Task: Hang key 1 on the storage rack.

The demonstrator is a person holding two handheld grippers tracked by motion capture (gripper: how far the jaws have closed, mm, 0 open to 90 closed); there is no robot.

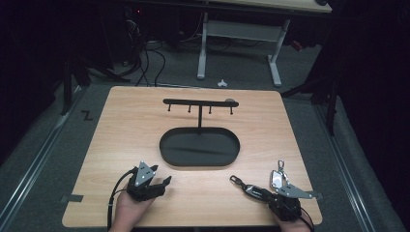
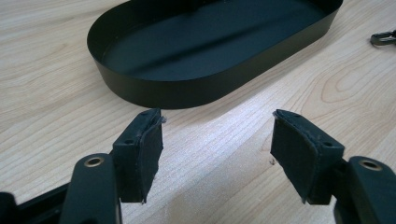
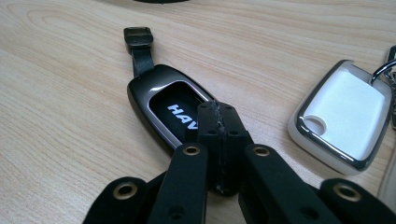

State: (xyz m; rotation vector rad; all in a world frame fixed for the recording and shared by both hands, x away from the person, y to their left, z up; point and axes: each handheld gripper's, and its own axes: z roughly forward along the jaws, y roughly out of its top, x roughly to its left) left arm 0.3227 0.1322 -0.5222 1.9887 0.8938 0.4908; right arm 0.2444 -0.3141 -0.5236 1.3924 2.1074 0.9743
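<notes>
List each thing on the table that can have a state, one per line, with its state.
left gripper: open, empty, above bare wood.
right gripper: shut, over the dark fob.
dark key fob: flat on table.
white key fob: flat on table.
oval tray: empty.
hook rack: upright, nothing hung.

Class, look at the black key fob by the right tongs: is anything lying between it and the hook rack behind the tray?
Yes. The black oval tray sits on the table between the black key fob and the hook rack.
</notes>
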